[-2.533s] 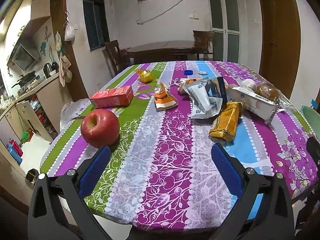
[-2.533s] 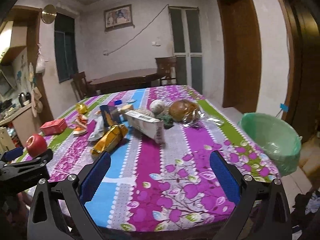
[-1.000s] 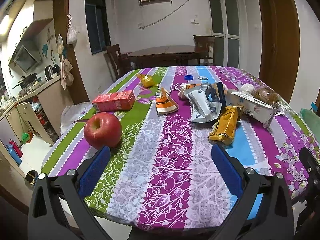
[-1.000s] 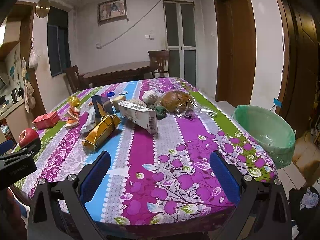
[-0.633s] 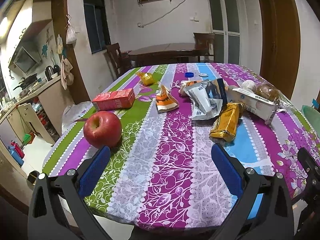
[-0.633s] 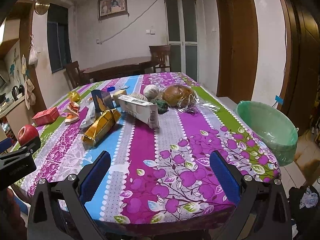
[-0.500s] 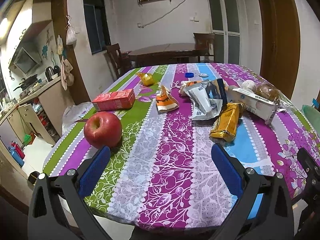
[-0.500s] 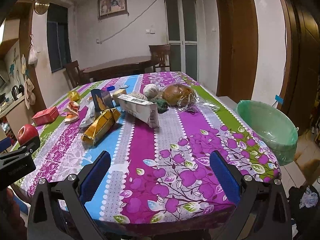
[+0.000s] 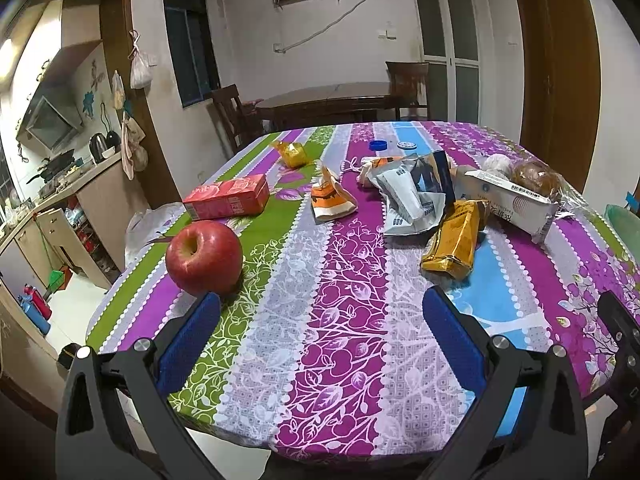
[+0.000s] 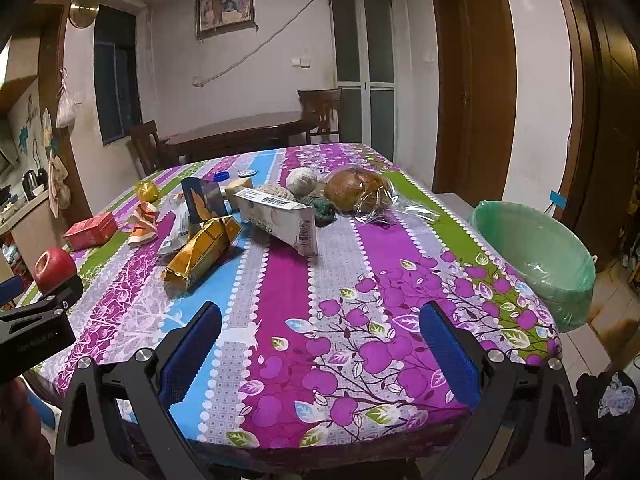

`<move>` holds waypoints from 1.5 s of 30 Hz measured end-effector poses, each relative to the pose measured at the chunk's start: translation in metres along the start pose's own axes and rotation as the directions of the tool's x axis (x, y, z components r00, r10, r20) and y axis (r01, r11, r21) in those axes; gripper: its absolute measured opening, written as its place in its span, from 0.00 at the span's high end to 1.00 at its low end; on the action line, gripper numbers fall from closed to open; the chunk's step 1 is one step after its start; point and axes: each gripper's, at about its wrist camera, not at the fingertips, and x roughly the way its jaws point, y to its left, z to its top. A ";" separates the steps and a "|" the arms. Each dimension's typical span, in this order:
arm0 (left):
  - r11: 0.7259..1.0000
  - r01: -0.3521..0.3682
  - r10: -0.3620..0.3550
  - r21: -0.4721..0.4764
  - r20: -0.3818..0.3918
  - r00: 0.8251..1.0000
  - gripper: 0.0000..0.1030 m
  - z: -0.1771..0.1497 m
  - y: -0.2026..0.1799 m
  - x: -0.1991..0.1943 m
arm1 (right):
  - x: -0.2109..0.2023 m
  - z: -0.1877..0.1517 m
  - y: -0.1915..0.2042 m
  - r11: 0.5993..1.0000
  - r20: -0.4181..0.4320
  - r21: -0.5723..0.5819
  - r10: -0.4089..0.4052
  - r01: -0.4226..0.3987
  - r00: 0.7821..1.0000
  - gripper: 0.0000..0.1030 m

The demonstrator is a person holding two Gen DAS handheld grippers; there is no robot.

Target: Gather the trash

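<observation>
Left gripper frame: I saw two black arms, each with a long slot cut near the bottom.
Left gripper pads: they were blue, with a fine dotted texture on the inner faces.
Left gripper screws: round silver heads sat on the black arms, two on each side.
Right gripper frame: it was black, the same forked shape with slots.
Right gripper pads: blue and textured also.
Right gripper screws: silver, in pairs.
Left gripper body from the right wrist view: a black block with small pale lettering that I could not read.
</observation>
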 end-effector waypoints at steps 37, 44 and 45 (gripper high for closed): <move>0.857 0.485 -0.463 0.174 -0.153 0.873 0.15 0.033 -0.049 0.068 | 0.124 0.090 -0.025 0.955 -0.108 -0.237 0.156 -0.178 0.982 0.04; 0.811 0.564 -0.511 0.154 -0.284 0.812 0.33 0.037 -0.065 0.101 | 0.161 0.112 -0.021 0.888 -0.238 -0.253 0.329 -0.385 0.914 0.17; 0.807 0.572 -0.514 0.147 -0.302 0.803 0.37 0.037 -0.068 0.105 | 0.165 0.112 -0.016 0.867 -0.260 -0.268 0.354 -0.420 0.898 0.19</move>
